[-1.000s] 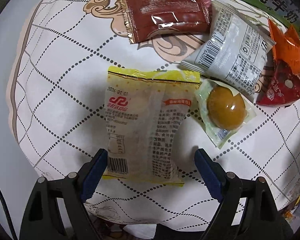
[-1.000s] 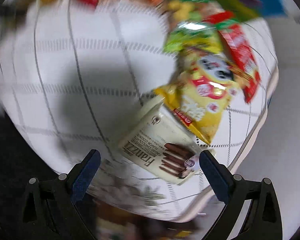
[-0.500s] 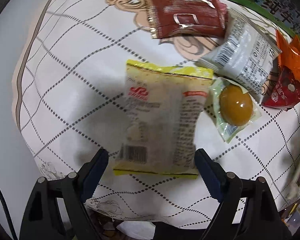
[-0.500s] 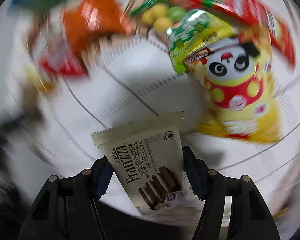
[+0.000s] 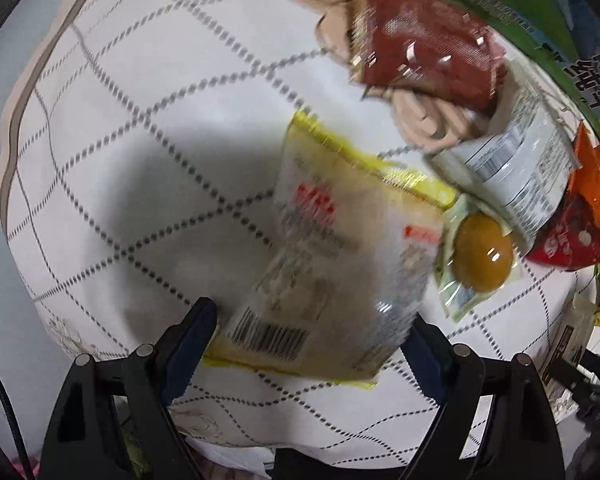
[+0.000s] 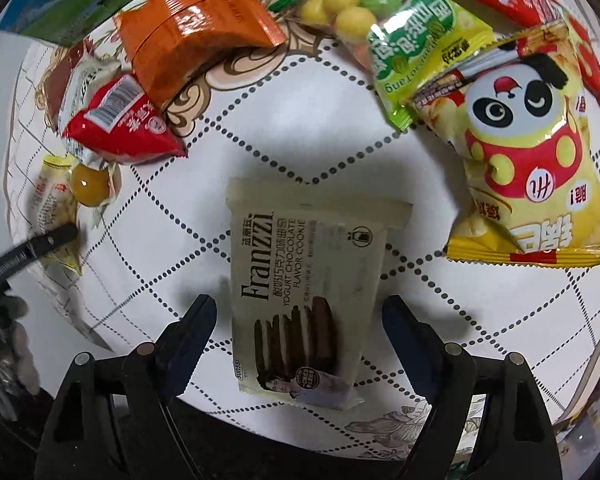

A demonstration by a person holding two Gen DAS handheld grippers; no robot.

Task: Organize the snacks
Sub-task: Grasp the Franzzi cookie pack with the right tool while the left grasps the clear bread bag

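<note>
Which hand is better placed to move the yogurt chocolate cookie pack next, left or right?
Right. The right gripper straddles the cookie pack, jaws opening, pads not touching it. The left gripper is occupied around the yellow-edged packet.

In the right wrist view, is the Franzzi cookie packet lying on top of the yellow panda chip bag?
No, the Franzzi cookie packet lies flat on the tablecloth by itself, with bare cloth between it and the panda chip bag to its right.
</note>
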